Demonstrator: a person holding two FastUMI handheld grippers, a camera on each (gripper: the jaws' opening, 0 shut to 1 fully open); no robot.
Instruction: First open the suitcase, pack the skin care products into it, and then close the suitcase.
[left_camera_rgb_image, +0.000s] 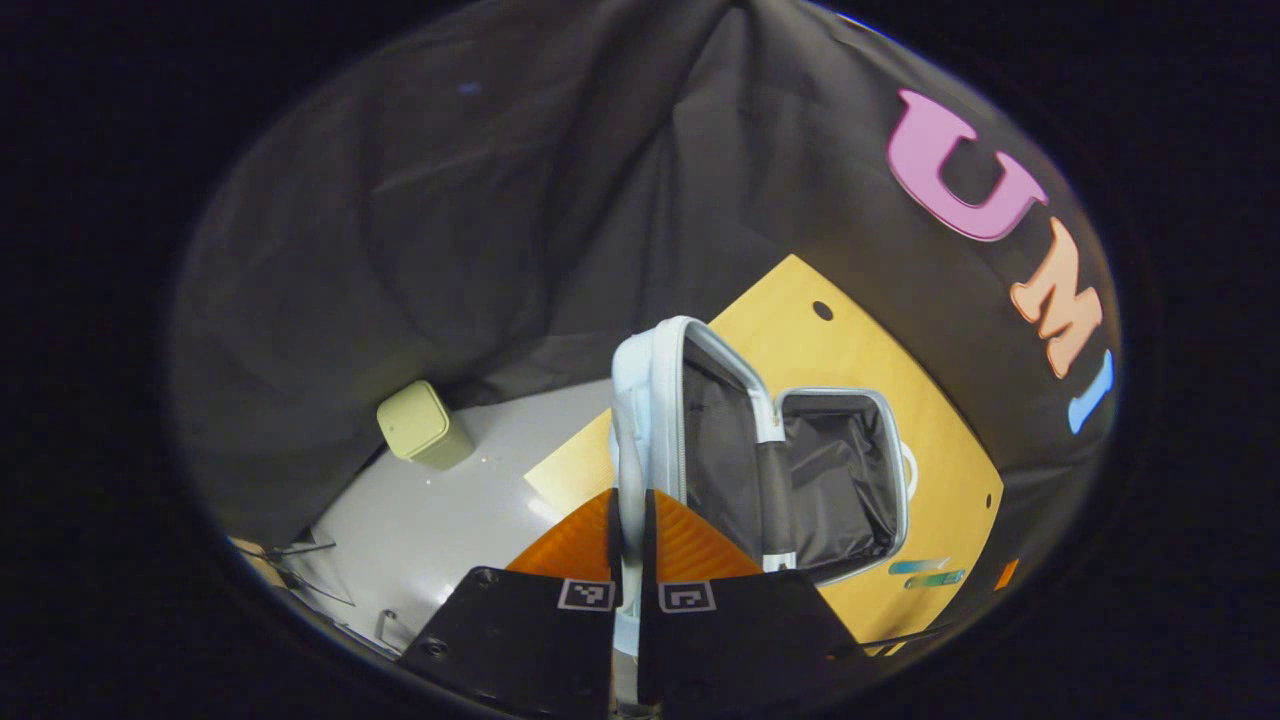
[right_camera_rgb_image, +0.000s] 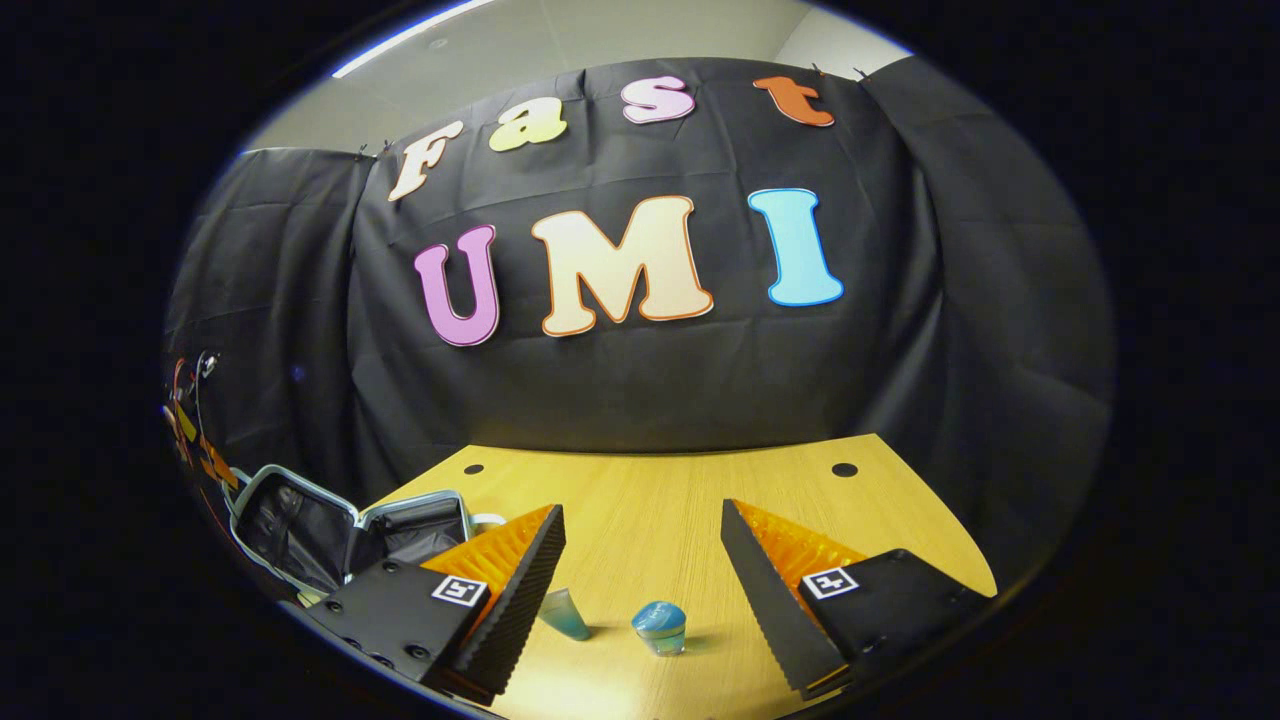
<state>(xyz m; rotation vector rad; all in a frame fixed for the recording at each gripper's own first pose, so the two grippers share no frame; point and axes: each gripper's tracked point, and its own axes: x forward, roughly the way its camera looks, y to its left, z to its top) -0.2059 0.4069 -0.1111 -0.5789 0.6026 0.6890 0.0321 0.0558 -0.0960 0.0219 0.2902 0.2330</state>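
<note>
Currently left tool (left_camera_rgb_image: 628, 535) pinches suitcase lid (left_camera_rgb_image: 640, 400) edge, lid upright; right tool (right_camera_rgb_image: 640, 560) spread wide above jar (right_camera_rgb_image: 660, 626). Risk: lid slips, drops shut.

The left gripper view looks down from close up, the suitcase lid (left_camera_rgb_image: 650, 400) between its jaws. The right gripper view looks low across the table (right_camera_rgb_image: 660, 500). Both show the open suitcase (right_camera_rgb_image: 330, 530).

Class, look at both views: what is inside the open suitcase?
The suitcase shows dark crumpled fabric lining and no products. Its raised lid and the left gripper hide part of the interior.
</note>
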